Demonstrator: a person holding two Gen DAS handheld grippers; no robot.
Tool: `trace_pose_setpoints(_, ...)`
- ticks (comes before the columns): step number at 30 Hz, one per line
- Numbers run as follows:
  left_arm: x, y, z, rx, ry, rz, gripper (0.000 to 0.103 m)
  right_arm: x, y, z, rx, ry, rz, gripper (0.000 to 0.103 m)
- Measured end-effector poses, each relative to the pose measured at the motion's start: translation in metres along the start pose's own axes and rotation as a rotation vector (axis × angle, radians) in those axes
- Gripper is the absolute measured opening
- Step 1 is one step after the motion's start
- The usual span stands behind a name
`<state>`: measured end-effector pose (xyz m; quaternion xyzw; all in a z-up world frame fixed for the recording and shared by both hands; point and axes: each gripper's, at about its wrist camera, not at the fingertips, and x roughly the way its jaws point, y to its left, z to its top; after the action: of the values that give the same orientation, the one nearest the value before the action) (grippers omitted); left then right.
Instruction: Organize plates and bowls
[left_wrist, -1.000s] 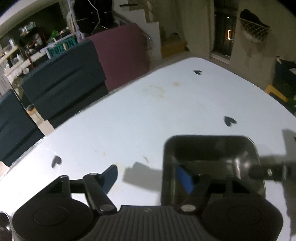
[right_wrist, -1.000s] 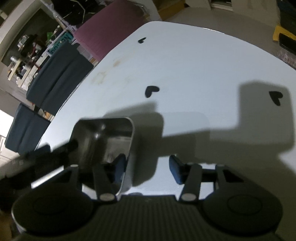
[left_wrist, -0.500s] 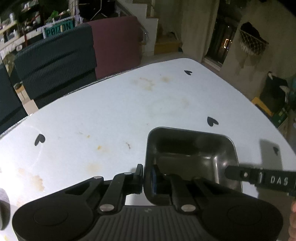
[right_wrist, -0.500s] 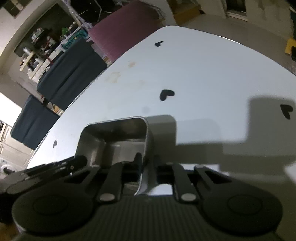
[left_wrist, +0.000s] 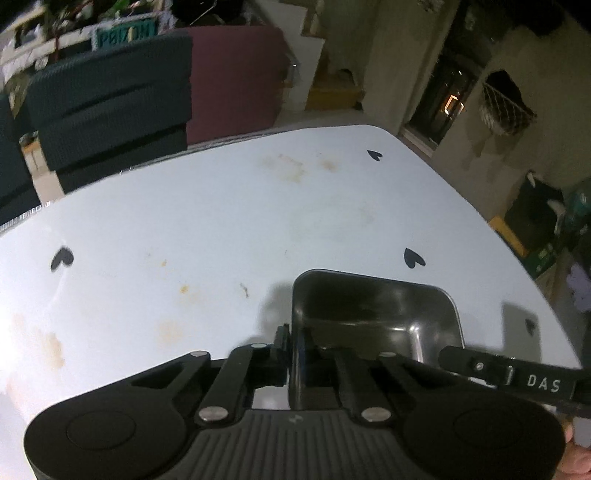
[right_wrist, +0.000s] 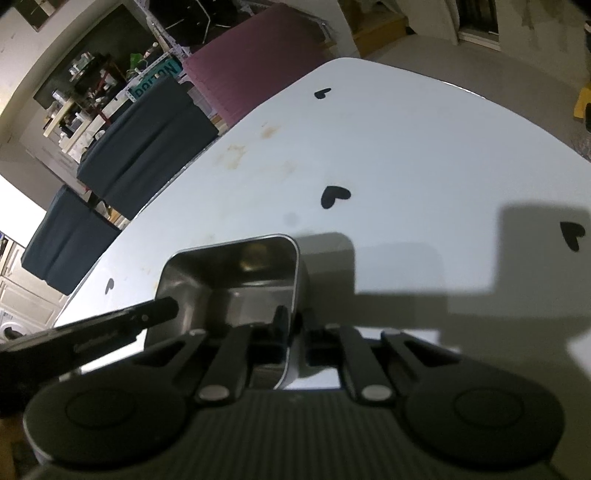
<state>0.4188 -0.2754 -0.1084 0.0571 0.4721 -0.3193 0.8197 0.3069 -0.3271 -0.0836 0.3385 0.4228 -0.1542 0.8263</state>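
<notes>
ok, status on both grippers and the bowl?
Left gripper shut on bowl wall. Right gripper shut on the opposite wall. Bowl looks empty, on the table. Nothing in the way.

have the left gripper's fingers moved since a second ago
Yes. The left gripper fingers closed from wide apart onto the near-left wall of the square steel bowl on the white table.

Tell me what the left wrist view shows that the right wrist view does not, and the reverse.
Only the left wrist view: the left gripper shut on the metal dish's left wall, and the "DAS" label on the other gripper. Only the right wrist view: the right gripper shut on the dish's right wall, and a large square shadow. Both: the dish, the white table, black heart marks, dark chairs.
</notes>
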Motion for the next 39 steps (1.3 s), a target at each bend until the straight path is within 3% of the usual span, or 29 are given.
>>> trace_pose_setpoints(8, -0.036, -0.002, -0.008, -0.042, -0.078, 0.008, 0.002, -0.014, 0.006, -0.002, -0.019, 0.003, 0.022, 0.007)
trace_pose_setpoints(22, -0.144, 0.001, -0.043, -0.104, -0.212, 0.074, 0.002, -0.08, 0.039, -0.018, -0.086, -0.068, 0.204, 0.008)
trace_pose_setpoints(39, -0.264, 0.069, -0.132, -0.261, -0.32, 0.2, 0.004, -0.097, 0.132, -0.075, -0.329, 0.024, 0.364, 0.008)
